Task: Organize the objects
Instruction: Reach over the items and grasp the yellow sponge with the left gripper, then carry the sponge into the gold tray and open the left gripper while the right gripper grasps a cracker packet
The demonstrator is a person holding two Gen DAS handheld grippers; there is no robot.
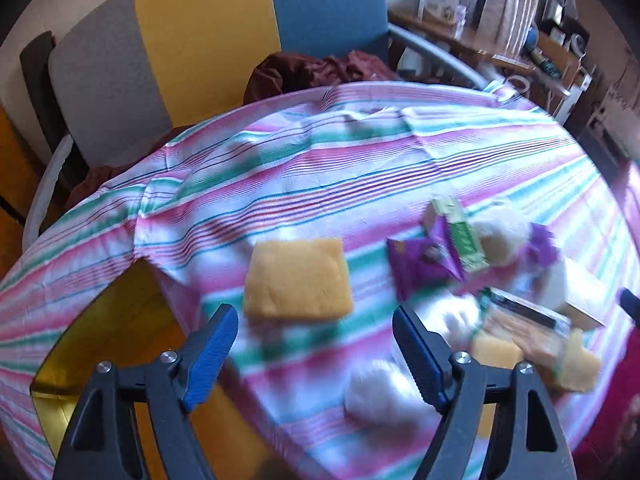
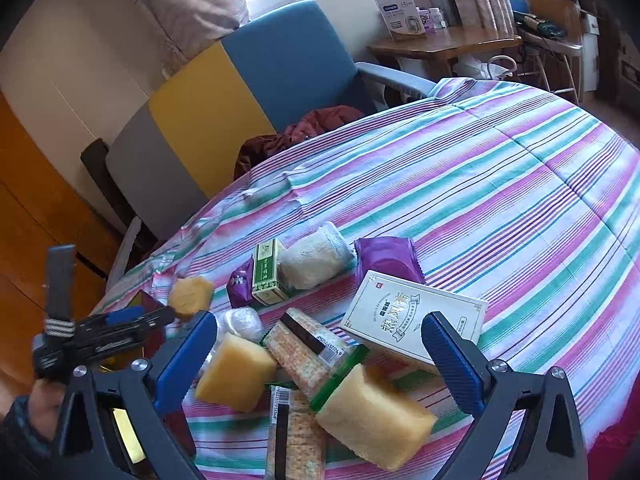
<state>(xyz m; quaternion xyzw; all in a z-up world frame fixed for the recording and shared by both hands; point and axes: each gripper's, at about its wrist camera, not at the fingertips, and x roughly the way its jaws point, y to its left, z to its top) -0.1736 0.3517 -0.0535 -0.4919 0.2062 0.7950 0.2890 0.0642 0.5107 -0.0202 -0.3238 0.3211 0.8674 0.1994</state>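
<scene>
Left wrist view, blurred by motion: the left gripper [image 1: 314, 346] has its fingers [image 1: 210, 354] spread wide with nothing between them, above the striped cloth [image 1: 360, 168] that covers the tabletop. Just past the fingertips an orange-yellow sponge [image 1: 298, 278] lies flat and alone, near the tabletop's left edge. To its right sits the heap of other things.

Right wrist view: at the far left the left gripper [image 2: 172, 312] shows side-on above that same edge, a person's hand [image 2: 40, 400] below it, and the lone sponge [image 2: 191, 297] right at its tip. The right gripper [image 2: 320, 344] is also released, fingers [image 2: 186, 360] wide apart over the heap and gripping nothing. Between them lie a yellow sponge [image 2: 234, 372], cracker packs [image 2: 308, 354] and a bigger sponge [image 2: 374, 418]. Beyond lie a purple packet [image 2: 240, 282], a green box [image 2: 269, 272], a rolled white towel [image 2: 316, 256], another purple packet [image 2: 388, 258] and a white box [image 2: 416, 318], all clustered near the tabletop's near edge.
</scene>
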